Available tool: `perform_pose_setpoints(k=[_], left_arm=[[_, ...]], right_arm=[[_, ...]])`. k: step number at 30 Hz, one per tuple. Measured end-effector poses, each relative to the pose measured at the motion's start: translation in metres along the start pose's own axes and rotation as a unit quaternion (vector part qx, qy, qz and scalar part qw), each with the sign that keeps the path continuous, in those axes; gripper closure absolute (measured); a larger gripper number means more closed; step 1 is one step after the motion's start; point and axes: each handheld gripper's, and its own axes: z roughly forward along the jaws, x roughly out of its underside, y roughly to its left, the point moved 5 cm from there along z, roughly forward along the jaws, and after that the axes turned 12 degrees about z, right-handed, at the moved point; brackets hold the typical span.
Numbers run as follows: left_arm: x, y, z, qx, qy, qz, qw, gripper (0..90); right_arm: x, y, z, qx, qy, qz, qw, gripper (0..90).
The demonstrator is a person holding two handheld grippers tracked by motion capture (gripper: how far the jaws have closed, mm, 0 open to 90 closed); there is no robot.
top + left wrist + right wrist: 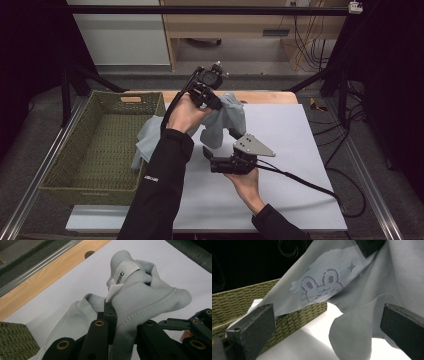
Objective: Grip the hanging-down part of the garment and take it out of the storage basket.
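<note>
Lifting: step in hand, as I judge it, is raising the pale grey garment (227, 117) out of the woven basket (60, 165) and over the surface (295, 165).
Right hand-held gripper (212, 159): nearest to me, low over the surface, jaws wide apart with nothing between them; in the right gripper view the two black jaws stand at the frame's sides and the cloth hangs beyond them.
Hanging fold: a loose lower fold (352, 332) of the garment droops toward the surface directly ahead of my open right jaws.
Printed motif: a purple cartoon face (322, 287) shows on the cloth that slopes down over the basket rim (294, 320).
Left hand-held gripper (214, 101): farther off and raised, jaws clamped on the ribbed collar (140, 307) of the garment, beside the white label (123, 271).
Garment position: held up by the collar above the surface's far half; its trailing part (145, 142) lies across the basket's near-right rim.
Next move, my judgement: advance the right hand-held gripper onto the hanging fold and close on a single layer, then draw both hands apart to spread the cloth.
Caution: the trailing part may snag on the weave if pulled sideways too early.
</note>
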Motion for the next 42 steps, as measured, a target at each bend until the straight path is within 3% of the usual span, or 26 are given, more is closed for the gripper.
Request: perform_pose_setpoints(k=[7, 17, 22, 28, 34, 35, 36, 37, 38, 39, 42], left_arm=[[0.001, 0.0, -0.001, -0.002, 0.001, 0.0, 1.0, 81.5], [0.001, -0.001, -0.003, -0.005, 0.003, 0.002, 1.0, 81.5], [0.001, -0.001, -0.005, -0.006, 0.003, 0.002, 1.0, 81.5], [0.001, -0.001, -0.003, -0.006, 0.007, 0.003, 1.0, 81.5], [0.002, -0.001, -0.004, -0.009, 0.01, 0.003, 0.9999, 81.5], [0.003, -0.001, -0.004, -0.009, 0.011, 0.004, 0.9999, 81.5], [0.003, -0.001, -0.004, -0.009, 0.011, 0.004, 0.9999, 81.5], [0.003, -0.001, -0.005, -0.011, 0.012, 0.003, 0.9999, 81.5], [0.003, -0.001, -0.005, -0.011, 0.012, 0.004, 0.9999, 81.5], [0.004, -0.001, -0.005, -0.011, 0.012, 0.003, 0.9999, 81.5], [0.005, 0.0, -0.006, -0.012, 0.013, 0.004, 0.9998, 81.5]], right_arm=[[-0.002, 0.006, 0.015, -0.004, 0.002, -0.004, 1.0, 0.3], [0.0, 0.024, 0.045, -0.01, 0.009, -0.002, 0.9999, 0.3], [0.004, 0.023, 0.057, -0.003, 0.015, -0.002, 0.9999, 1.4], [0.005, 0.025, 0.067, -0.012, 0.017, 0.001, 0.9998, 7.0], [0.007, 0.024, 0.074, -0.016, 0.019, -0.003, 0.9997, 26.4], [0.008, 0.023, 0.075, -0.017, 0.02, -0.009, 0.9996, 40.0], [0.008, 0.023, 0.075, -0.017, 0.02, -0.009, 0.9996, 40.0], [0.009, 0.024, 0.075, -0.019, 0.022, -0.008, 0.9996, 45.8], [0.01, 0.026, 0.075, -0.026, 0.029, 0.006, 0.9992, 58.6], [0.011, 0.027, 0.075, -0.029, 0.034, 0.017, 0.9989, 62.9], [0.012, 0.026, 0.075, -0.024, 0.041, 0.011, 0.9988, 74.8]])
